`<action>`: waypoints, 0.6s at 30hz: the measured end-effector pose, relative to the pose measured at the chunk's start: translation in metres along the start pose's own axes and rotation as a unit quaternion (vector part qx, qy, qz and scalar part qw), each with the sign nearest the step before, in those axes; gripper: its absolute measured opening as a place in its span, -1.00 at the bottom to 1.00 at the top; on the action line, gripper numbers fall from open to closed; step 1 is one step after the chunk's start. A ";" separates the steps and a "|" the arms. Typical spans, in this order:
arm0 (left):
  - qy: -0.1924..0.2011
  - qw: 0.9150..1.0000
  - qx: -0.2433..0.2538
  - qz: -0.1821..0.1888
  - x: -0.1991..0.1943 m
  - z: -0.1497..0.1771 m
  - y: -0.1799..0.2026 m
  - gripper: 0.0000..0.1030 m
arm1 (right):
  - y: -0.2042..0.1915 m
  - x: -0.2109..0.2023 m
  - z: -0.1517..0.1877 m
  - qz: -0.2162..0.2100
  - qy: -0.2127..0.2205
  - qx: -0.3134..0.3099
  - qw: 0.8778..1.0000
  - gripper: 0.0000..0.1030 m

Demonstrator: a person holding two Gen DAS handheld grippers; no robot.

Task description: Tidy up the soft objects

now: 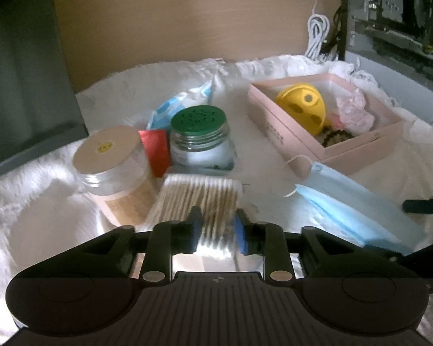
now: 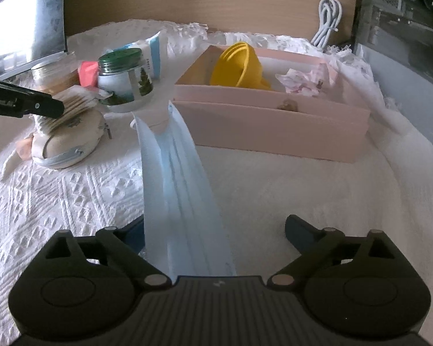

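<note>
- While a blue face mask (image 2: 177,178) lies loose on the white textured cloth (image 2: 57,196), the right gripper (image 2: 216,235) stands wide open around its near end, pads off it.
- The left gripper (image 1: 218,235) is partly open over a pack of cotton swabs (image 1: 199,196); whether its pads press cannot be told.
- A green-lidded jar (image 1: 200,141), a tan-lidded jar (image 1: 112,158) and a red item crowd behind the swabs.
- The pink box (image 2: 274,121) holds a yellow cup (image 2: 239,66) and crumpled wrapper; its other contents are indistinct.
</note>
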State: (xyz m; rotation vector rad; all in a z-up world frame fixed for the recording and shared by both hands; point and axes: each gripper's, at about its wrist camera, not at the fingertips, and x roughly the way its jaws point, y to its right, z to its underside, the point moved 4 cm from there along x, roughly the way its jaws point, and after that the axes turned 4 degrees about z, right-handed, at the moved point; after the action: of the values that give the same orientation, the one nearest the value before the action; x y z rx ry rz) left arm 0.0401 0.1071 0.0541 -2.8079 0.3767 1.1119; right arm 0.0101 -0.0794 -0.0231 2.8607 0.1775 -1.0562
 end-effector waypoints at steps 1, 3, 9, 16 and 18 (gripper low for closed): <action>0.000 1.000 -0.009 0.008 0.000 0.000 0.000 -0.28 | 0.001 0.001 0.000 0.000 -0.001 0.003 1.000 0.95; 0.003 0.999 -0.024 0.023 0.000 -0.001 -0.001 -0.14 | 0.002 0.002 0.000 0.000 -0.003 0.009 1.000 0.99; 0.011 0.999 -0.036 0.036 -0.001 0.001 -0.003 -0.09 | 0.002 0.003 0.001 0.000 -0.003 0.013 1.000 1.00; 0.048 0.996 -0.071 -0.012 -0.015 0.002 -0.023 -0.10 | 0.002 0.003 0.000 -0.001 -0.003 0.014 1.000 1.00; 0.047 0.995 -0.091 -0.019 -0.014 0.001 -0.034 -0.12 | 0.002 0.003 0.000 -0.001 -0.003 0.014 1.000 1.00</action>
State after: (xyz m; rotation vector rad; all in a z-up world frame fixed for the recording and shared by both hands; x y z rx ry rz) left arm 0.0382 0.1432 0.0629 -3.0194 0.2410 1.0603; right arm 0.0125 -0.0811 -0.0253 2.8835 0.1655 -1.0755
